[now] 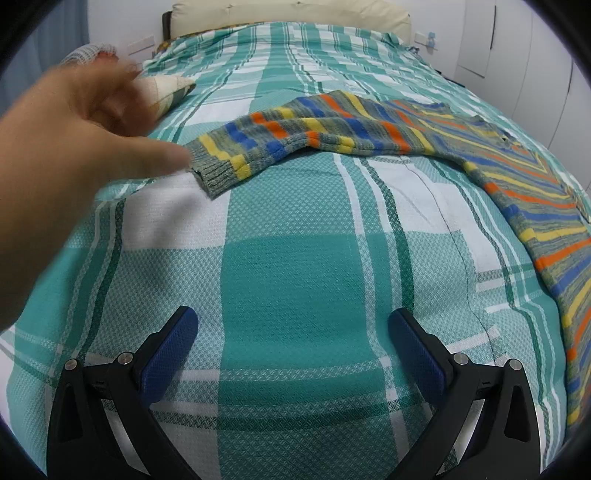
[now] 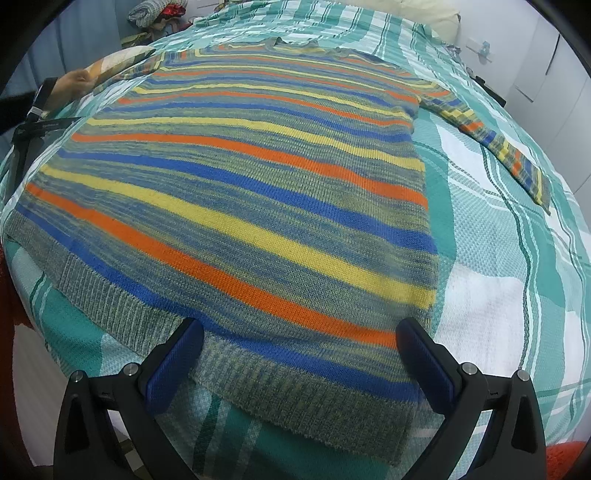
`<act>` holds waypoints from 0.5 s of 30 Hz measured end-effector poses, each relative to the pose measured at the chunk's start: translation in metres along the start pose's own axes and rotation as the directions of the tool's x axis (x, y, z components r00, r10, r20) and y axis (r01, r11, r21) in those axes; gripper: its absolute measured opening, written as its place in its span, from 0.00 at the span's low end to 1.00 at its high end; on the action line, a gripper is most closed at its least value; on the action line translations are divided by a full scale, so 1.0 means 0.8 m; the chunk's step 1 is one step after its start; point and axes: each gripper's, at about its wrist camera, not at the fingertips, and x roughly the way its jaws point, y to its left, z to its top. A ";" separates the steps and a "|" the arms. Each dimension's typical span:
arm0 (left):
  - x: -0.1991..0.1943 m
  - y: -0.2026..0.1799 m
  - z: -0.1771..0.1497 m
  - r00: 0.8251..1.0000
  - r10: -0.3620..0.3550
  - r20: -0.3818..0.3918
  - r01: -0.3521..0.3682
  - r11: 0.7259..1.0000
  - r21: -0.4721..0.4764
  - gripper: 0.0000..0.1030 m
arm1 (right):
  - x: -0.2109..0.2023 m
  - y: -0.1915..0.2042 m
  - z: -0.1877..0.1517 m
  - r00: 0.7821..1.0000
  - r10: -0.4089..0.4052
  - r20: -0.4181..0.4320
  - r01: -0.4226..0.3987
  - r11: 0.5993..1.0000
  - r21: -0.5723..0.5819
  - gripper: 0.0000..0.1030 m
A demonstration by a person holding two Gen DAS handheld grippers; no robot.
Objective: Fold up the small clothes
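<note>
A striped knit sweater (image 2: 243, 192) in grey, blue, orange and yellow lies flat and face up on the bed. Its right sleeve (image 2: 495, 136) stretches out to the right. In the left wrist view its other sleeve (image 1: 295, 140) lies spread across the bedspread, cuff toward the left, with the body (image 1: 535, 206) at the right. My left gripper (image 1: 293, 332) is open and empty over bare bedspread, short of the sleeve. My right gripper (image 2: 299, 343) is open, its fingers standing either side of the sweater's ribbed hem (image 2: 295, 398). A bare hand (image 1: 81, 122), blurred, reaches toward the sleeve cuff.
The bed has a green and white checked bedspread (image 1: 295, 280). A cream headboard (image 1: 295, 14) and a small pillow (image 1: 166, 92) are at the far end. Bundled clothes (image 2: 159, 13) lie at the far left. White cupboards (image 1: 517, 55) line the right wall.
</note>
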 end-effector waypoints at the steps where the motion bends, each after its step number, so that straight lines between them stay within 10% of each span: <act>1: 0.000 0.000 0.000 1.000 0.000 0.000 0.000 1.000 0.000 1.00 | -0.001 0.000 -0.001 1.000 0.000 0.005 0.000 1.000 0.001 1.00; 15: 0.002 0.000 0.000 1.000 -0.002 -0.001 0.002 1.000 -0.003 1.00 | -0.001 -0.002 0.000 1.000 0.003 0.011 -0.003 1.000 0.007 1.00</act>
